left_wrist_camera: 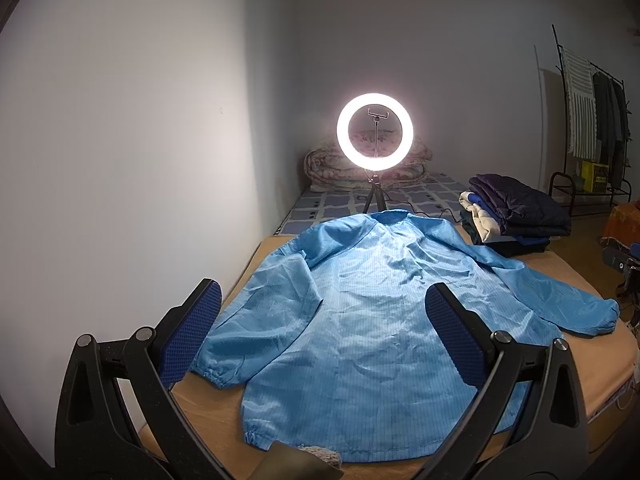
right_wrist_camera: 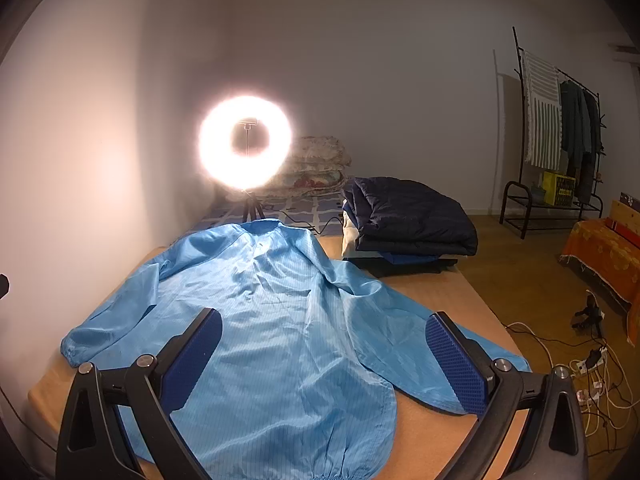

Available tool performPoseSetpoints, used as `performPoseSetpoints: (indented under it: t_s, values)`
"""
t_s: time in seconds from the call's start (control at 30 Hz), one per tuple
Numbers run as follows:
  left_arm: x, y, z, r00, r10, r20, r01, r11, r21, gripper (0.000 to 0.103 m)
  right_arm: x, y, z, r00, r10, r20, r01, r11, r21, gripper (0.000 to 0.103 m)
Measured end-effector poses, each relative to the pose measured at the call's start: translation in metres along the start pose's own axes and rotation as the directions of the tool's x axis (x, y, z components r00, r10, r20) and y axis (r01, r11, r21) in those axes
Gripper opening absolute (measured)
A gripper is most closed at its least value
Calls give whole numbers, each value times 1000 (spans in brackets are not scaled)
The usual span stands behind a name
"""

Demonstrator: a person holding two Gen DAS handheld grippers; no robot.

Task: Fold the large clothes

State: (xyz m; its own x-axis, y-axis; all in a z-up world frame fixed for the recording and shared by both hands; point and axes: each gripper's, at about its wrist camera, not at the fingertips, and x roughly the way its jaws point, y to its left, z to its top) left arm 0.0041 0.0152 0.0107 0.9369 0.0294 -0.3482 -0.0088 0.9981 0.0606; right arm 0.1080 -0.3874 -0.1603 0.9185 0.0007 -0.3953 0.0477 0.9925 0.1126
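A large light-blue coat (left_wrist_camera: 360,312) (right_wrist_camera: 272,320) lies spread flat on a tan-covered table (left_wrist_camera: 592,360) (right_wrist_camera: 440,296), collar away from me, hem near me. Its left sleeve (left_wrist_camera: 256,320) is bent down along the body; its right sleeve (right_wrist_camera: 400,328) stretches out to the right. My left gripper (left_wrist_camera: 324,304) hovers open above the coat's near left part, nothing between its blue pads (left_wrist_camera: 188,340). Over the near right part my right gripper (right_wrist_camera: 324,328) also stands open and holds nothing.
A lit ring light (left_wrist_camera: 375,132) (right_wrist_camera: 245,142) on a small tripod stands behind the collar. A stack of folded dark clothes (left_wrist_camera: 516,216) (right_wrist_camera: 408,220) sits at the table's far right. Folded quilts (right_wrist_camera: 320,168) lie behind. A clothes rack (right_wrist_camera: 560,140), cables (right_wrist_camera: 592,376) on the floor.
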Motion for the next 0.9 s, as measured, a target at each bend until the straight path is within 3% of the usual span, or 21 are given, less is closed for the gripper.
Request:
performPoseSetpoints:
  t_s: [0.9]
  values:
    - [-1, 1, -2, 1000, 9, 7, -9, 1000, 1, 103, 3, 4, -1, 1000, 7, -9, -7, 1000, 6, 103]
